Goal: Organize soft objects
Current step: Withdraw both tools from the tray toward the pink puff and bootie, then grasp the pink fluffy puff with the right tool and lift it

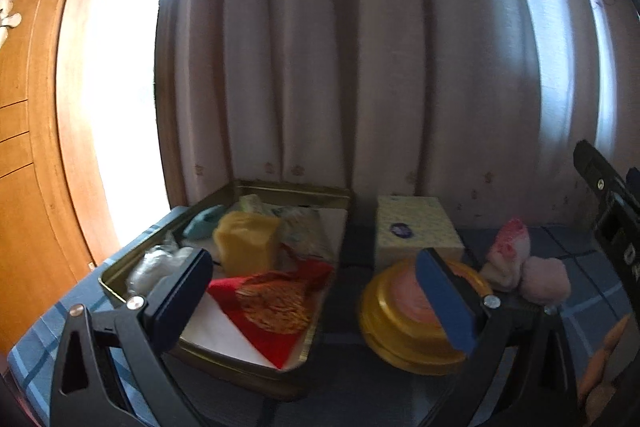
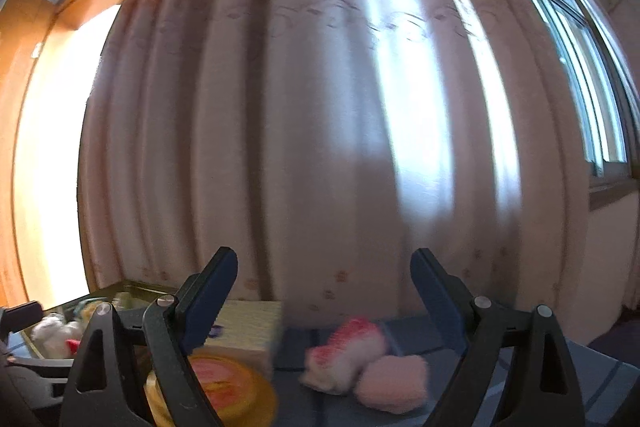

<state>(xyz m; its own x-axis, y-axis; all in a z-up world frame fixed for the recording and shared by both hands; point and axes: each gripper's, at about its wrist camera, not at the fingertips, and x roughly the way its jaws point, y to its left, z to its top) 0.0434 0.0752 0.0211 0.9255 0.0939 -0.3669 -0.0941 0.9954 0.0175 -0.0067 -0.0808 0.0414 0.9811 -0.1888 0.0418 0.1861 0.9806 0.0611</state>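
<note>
Between the wide-apart fingers of the right gripper, untouched, lie two pink plush toys.

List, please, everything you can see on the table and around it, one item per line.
tin tray: one, gold, left on table
yellow block: one, inside tray
red and gold cloth: one, tray front
teal item: one, tray back
white bundle: one, tray left
tissue box: one, pale yellow, behind round tin
round tin: one, yellow with pink lid, centre
pink and white plush: one, right
pale pink plush: one, touching it
tablecloth: blue check
curtain: pale floral, behind
left tool: open, empty
right tool: open, empty
</note>
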